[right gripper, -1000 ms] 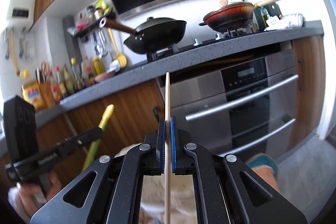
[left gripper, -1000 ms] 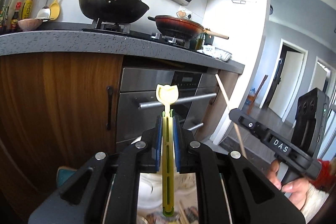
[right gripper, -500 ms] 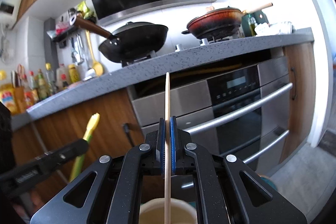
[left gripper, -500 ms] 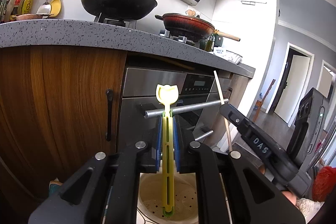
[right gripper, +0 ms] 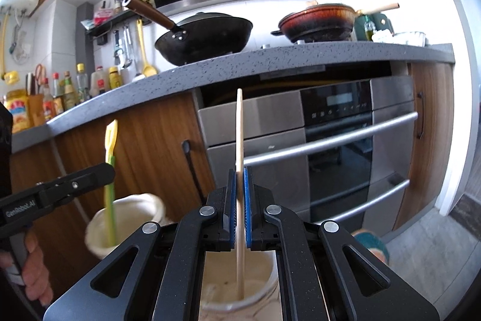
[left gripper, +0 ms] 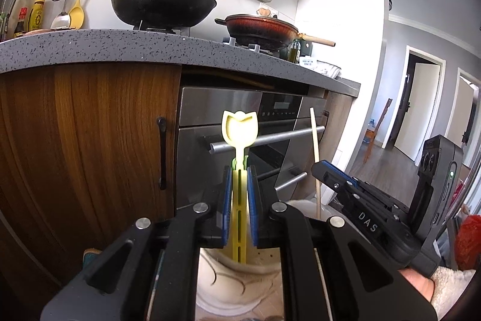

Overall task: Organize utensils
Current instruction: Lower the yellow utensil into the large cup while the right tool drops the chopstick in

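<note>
My left gripper [left gripper: 239, 170] is shut on a yellow plastic utensil [left gripper: 239, 131] with a tulip-shaped end, held upright with its lower end inside a cream ceramic holder [left gripper: 228, 270]. My right gripper [right gripper: 239, 170] is shut on a wooden chopstick [right gripper: 239, 125], upright, its lower end inside a second cream holder [right gripper: 240, 294]. In the right wrist view the left gripper [right gripper: 109, 167] holds the yellow utensil [right gripper: 110, 140] in the other holder [right gripper: 126, 224] at the left. The right gripper [left gripper: 314, 167] and chopstick [left gripper: 314, 134] show in the left wrist view.
A grey speckled counter [right gripper: 270, 59] runs above wooden cabinets [left gripper: 90, 140] and a steel oven [right gripper: 345, 140]. A black wok [right gripper: 207, 35] and a red pan [right gripper: 315, 20] sit on the hob. Bottles [right gripper: 60, 92] stand at the left. A doorway [left gripper: 421, 98] opens at the right.
Both grippers have lowered their utensils into the cream holders; the counter and hob have risen in view. Both jaws stay shut.
</note>
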`<state>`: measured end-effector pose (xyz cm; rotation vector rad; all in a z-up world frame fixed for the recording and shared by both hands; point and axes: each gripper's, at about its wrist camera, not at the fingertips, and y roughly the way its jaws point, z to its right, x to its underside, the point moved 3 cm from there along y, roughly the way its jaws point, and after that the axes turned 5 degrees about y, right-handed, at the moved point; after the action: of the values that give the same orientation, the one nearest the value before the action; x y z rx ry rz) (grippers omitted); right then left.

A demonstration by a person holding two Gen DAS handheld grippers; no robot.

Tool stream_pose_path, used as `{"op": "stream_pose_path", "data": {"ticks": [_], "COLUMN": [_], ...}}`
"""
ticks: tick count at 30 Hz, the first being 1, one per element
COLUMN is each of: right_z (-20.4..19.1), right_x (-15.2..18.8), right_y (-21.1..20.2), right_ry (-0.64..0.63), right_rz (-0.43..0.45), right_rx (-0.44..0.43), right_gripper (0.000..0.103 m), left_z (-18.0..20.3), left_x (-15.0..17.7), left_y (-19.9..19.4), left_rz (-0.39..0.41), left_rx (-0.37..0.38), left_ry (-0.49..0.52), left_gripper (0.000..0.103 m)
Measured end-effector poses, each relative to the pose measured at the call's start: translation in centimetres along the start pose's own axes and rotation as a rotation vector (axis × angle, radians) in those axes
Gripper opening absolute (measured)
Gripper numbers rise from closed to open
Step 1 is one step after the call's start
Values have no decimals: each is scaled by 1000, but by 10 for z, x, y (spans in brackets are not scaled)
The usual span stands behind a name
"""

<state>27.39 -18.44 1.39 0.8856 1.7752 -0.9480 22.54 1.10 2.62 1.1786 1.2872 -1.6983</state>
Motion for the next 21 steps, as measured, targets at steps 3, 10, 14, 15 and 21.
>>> {"op": "stream_pose_path", "data": {"ticks": [3,10,14,15,21], "right_z": [-2,1,7,8,7], "right_x": [5,18,20,19,11], "right_y": [-5,-4,-3,-4,-15], "right_ry": [-12,2,25,32,31], "right_rz": [-33,-110,-133,-135,-115], "right_rx": [-12,0,8,10,10], "right_gripper": [6,6,9,19,43], "left_z": [1,3,4,4,3], "left_x": [5,7,6,6,8], "left_y": [-5,-11,-17,-18,-28], "left_rz": [-14,-31,-25,-25,-29], "left_rx": [-11,-23,-35,-37,-58], "left_ry": [19,29,35,36,41], "left_gripper": [10,25,31,32,37]}}
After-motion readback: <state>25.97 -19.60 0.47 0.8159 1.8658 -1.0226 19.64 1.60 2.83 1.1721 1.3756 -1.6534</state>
